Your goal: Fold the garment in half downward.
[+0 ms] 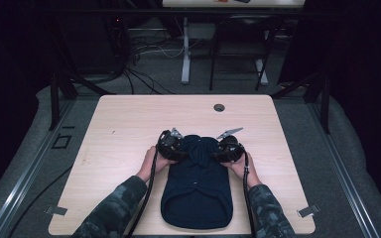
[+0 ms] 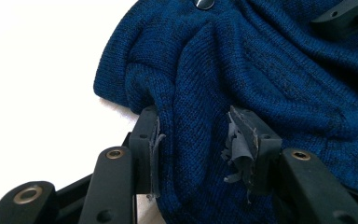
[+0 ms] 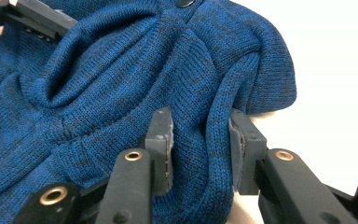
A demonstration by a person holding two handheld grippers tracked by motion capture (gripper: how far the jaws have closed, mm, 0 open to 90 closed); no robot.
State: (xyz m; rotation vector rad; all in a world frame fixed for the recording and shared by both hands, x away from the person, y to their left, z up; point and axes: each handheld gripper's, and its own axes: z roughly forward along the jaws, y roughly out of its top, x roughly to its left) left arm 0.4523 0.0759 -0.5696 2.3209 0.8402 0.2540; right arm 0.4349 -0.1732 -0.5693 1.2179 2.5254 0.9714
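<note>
A dark blue knit garment (image 1: 196, 191) lies on the light wood table (image 1: 129, 119), its near end at the front edge. Its far end is bunched into folds. My left gripper (image 1: 182, 148) is at the far left corner, my right gripper (image 1: 218, 148) at the far right corner. In the left gripper view the garment (image 2: 261, 70) fills the gap between the jaws of the left gripper (image 2: 193, 135), whose pads are frayed. A thick fold of the garment (image 3: 98, 84) sits pinched in the right gripper (image 3: 200, 135). A dark button (image 2: 204, 3) lies on the knit between the two grippers.
A round cable hole (image 1: 219, 107) sits near the table's far edge. Metal brackets (image 1: 57, 210) (image 1: 307, 210) mark the front corners. Bare tabletop spreads left, right and beyond the garment. Past the table stand a desk leg (image 1: 185, 54) and cables on the floor.
</note>
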